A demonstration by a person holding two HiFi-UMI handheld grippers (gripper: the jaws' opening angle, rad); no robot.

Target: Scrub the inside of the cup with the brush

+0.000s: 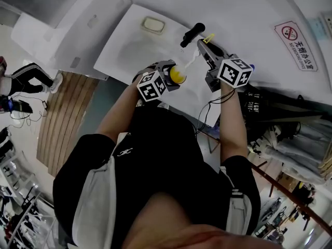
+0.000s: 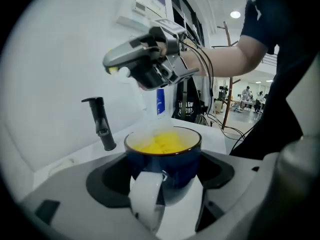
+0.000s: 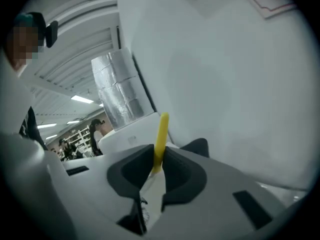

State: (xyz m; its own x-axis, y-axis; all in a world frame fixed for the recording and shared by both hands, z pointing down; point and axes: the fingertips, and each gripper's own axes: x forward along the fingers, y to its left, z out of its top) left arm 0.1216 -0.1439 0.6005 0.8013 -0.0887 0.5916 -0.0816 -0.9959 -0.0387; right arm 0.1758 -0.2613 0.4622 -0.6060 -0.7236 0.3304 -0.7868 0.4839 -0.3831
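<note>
A blue cup (image 2: 163, 155) with a yellow inside (image 1: 178, 75) and a white handle (image 2: 146, 194) sits upright between the jaws of my left gripper (image 2: 162, 166), which is shut on it. In the head view the left gripper (image 1: 172, 78) is held over the white counter (image 1: 129, 48). My right gripper (image 1: 206, 47) hovers above and to the right of the cup, shut on the brush's yellow handle (image 3: 160, 136). The brush's pale, blurred head (image 2: 149, 115) reaches down into the cup's mouth. The right gripper (image 2: 146, 64) shows above the cup in the left gripper view.
A black faucet (image 1: 192, 34) (image 2: 101, 123) stands just behind the cup. A small rectangular dish (image 1: 153, 24) lies at the counter's far left. A no-smoking sign (image 1: 298, 44) hangs on the wall at right. A silver duct (image 3: 120, 91) rises in the right gripper view.
</note>
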